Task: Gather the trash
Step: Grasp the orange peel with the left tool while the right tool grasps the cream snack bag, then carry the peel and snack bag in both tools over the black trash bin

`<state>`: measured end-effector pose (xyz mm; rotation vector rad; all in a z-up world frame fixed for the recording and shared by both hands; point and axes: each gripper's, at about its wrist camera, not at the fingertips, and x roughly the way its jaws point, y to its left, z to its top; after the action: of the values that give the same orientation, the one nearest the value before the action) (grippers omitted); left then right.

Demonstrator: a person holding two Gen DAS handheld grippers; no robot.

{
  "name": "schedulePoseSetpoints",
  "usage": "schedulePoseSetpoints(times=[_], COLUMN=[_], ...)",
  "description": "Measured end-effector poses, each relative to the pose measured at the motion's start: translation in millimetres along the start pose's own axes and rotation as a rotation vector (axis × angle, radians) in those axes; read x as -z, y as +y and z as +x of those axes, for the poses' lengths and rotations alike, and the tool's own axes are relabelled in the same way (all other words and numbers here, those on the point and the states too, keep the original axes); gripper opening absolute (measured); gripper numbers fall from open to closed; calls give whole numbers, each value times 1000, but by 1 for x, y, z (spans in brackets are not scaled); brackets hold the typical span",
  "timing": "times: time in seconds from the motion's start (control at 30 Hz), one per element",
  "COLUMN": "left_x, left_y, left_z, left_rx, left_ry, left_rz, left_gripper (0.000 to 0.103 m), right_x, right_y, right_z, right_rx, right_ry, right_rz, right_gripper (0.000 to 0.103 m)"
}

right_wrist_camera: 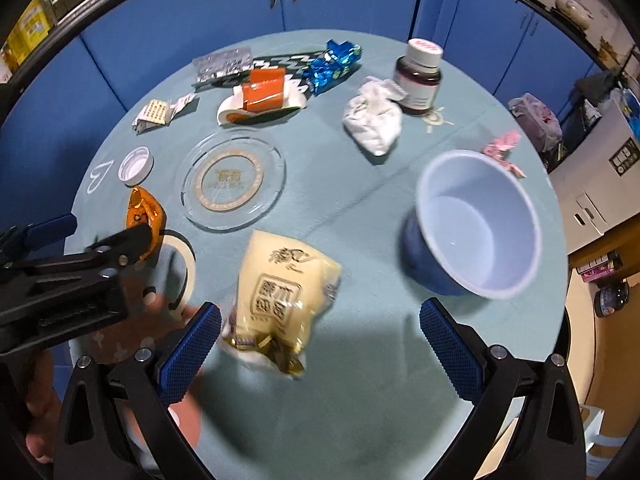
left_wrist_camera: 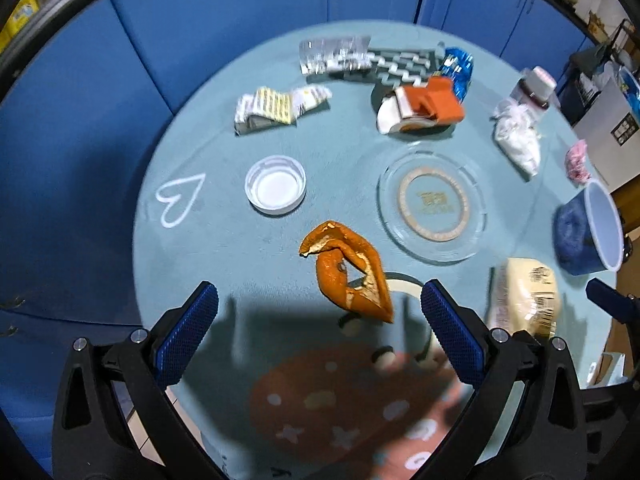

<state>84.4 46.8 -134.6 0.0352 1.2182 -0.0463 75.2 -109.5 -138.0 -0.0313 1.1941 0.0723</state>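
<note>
Progress: just starting – blue bin (right_wrist_camera: 476, 224) is sitting empty on the desk (right_wrist_camera: 360, 208)
Trash: orange peel (left_wrist_camera: 348, 268), yellow wrapper (right_wrist_camera: 280, 288) lying left of the bin
Left hand-held gripper (left_wrist_camera: 320, 336): spread wide, holding nothing
Right hand-held gripper (right_wrist_camera: 320, 340): gaping wide, nothing held

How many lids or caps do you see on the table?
2: a loose white cap lying open side up near the heart drawing, and a white lid screwed on the dark medicine bottle at the far edge.

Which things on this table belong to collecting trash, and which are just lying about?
Trash job: orange peel, cream snack wrapper, crumpled tissue, blue foil wrapper, blue bin.

Lying about: glass ashtray, pill bottle, white cap, tape roll.
</note>
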Motion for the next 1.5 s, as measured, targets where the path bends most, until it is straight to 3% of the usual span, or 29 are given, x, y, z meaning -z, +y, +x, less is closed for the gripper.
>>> schedulePoseSetpoints(times=[0.2, 0.37, 0.4, 0.43, 0.47, 0.53, 0.6, 0.67, 0.73, 0.83, 1.27, 1.5], left_x=[-3, -3, -2, -2, -3, -3, -1, 0, 0, -1, -2, -17], left_y=[4, 8, 8, 7, 6, 1, -2, -4, -5, -3, -13, -46], left_z=[28, 28, 28, 28, 28, 23, 21, 20, 15, 11, -40, -56], left_rx=[-2, 4, 3, 2, -2, -15, -2, -7, -9, -11, -40, -72], left_ry=[83, 76, 74, 70, 65, 48, 53, 48, 41, 31, -143, -252], left_rz=[-3, -20, -20, -18, -15, -2, 5, 8, 6, -7, -11, 41], left_gripper=[92, 89, 88, 86, 79, 55, 46, 42, 26, 16, 11, 11], right_x=[-7, -9, -10, -10, -11, -11, -10, -8, -7, -6, -5, -6], right_y=[10, 8, 7, 6, 6, 6, 4, 4, 3, 2, 1, -22], right_z=[22, 28, 28, 28, 30, 27, 22, 20, 17, 11, -29, -55], right_rx=[-4, -1, -1, -5, -1, -2, -13, -22, -27, -46, -18, 8], right_ry=[55, 70, 68, 69, 70, 45, 37, 34, 31, 21, -131, -219], right_rz=[-27, -26, -24, -24, -26, -31, -34, -35, -33, -35, -61, -35], right_gripper=[97, 96, 91, 80, 78, 57, 46, 42, 34, 31, 29, 29])
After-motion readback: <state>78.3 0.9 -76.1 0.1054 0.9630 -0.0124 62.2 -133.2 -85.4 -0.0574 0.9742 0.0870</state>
